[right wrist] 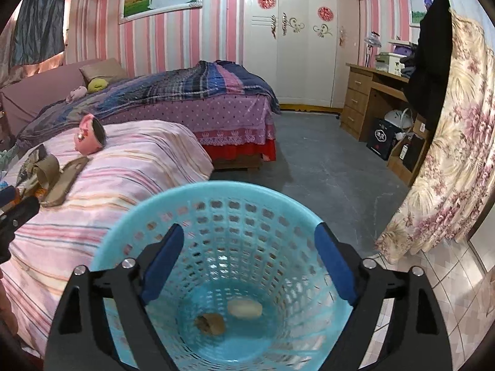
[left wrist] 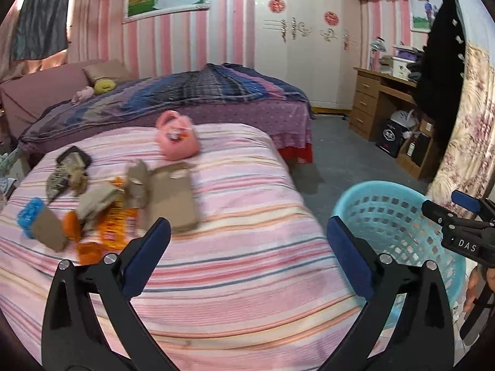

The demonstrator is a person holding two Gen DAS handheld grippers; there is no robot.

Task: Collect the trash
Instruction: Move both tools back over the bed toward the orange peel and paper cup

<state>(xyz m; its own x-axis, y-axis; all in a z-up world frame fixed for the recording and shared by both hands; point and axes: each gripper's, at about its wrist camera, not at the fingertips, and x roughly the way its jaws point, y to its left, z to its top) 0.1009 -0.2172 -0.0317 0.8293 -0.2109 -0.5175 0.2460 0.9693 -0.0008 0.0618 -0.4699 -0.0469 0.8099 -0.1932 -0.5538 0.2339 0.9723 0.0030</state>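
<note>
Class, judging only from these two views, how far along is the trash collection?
Done: two scraps, a pale lump and a brown crumpled piece, lie in the blue basket. In hand: nothing; the right gripper is open over the basket, the left gripper open over the striped bed. Left: the cardboard and wrapper pile.

Striped bed [left wrist: 235, 247]: cardboard scraps [left wrist: 173, 194], pink bag [left wrist: 177, 136].
</note>
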